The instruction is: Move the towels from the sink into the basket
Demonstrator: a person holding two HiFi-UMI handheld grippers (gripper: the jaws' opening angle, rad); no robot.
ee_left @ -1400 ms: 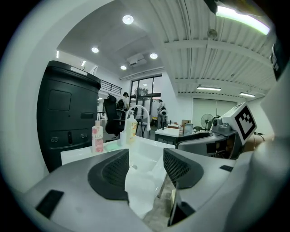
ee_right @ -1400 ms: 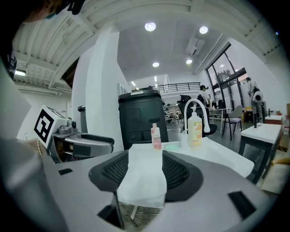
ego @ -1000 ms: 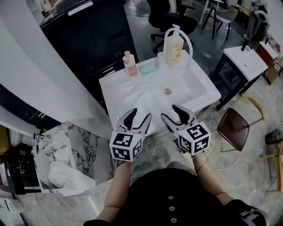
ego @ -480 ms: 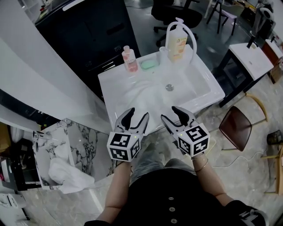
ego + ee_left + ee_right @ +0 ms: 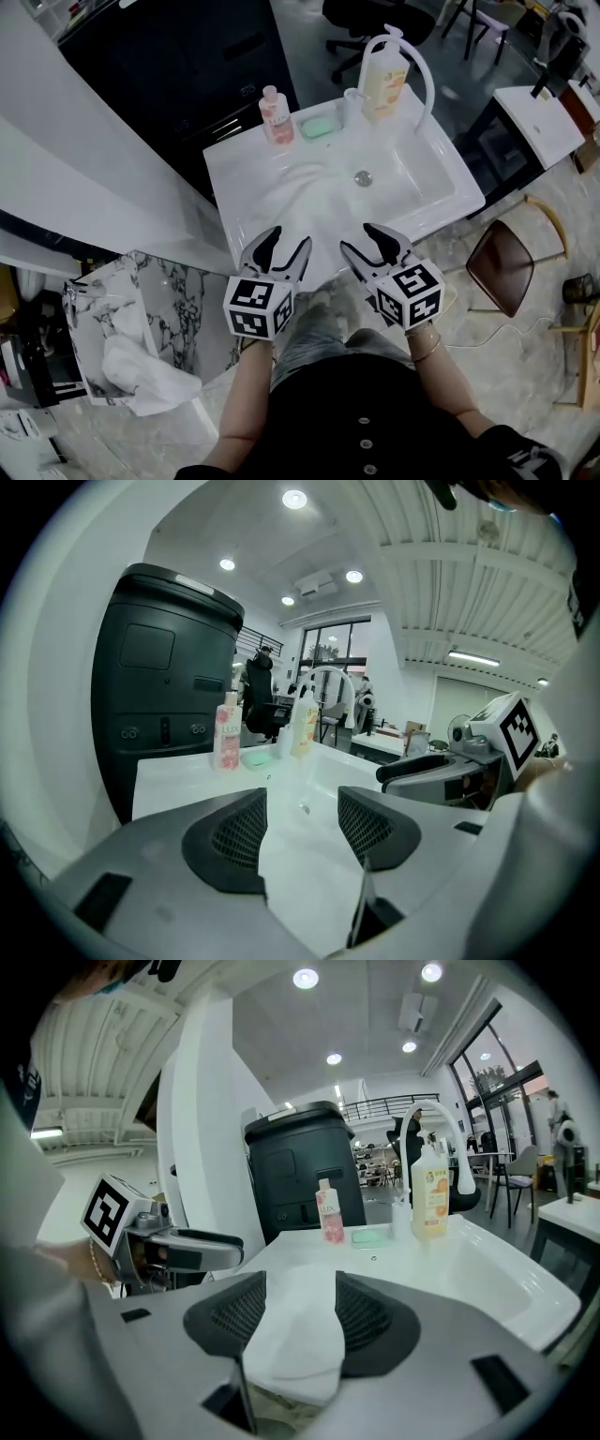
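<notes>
A rumpled white towel [image 5: 295, 192] lies in the left half of the white sink [image 5: 441, 178] and reaches its front rim; it also shows as the towel [image 5: 298, 1321] in the right gripper view. My left gripper [image 5: 288, 237] hovers open at the sink's front edge, with nothing between its fingers [image 5: 225, 841]. My right gripper [image 5: 358, 237] is beside it, also open, the towel lying beyond its jaws. The marble-patterned basket [image 5: 178, 309] stands on the floor at lower left, with a white towel [image 5: 141, 375] in it.
A pink bottle [image 5: 276, 112], a green soap [image 5: 317, 127], a yellow pump bottle [image 5: 384, 80] and a white arched faucet [image 5: 427, 80] line the sink's back. A dark cabinet [image 5: 178, 56] stands behind, a brown chair [image 5: 502, 267] and a white side table [image 5: 539, 122] to the right.
Both grippers stay open in much the same pose at the sink's front. The head view has shifted, so the sink sits a little higher and the left gripper slightly lower left.
</notes>
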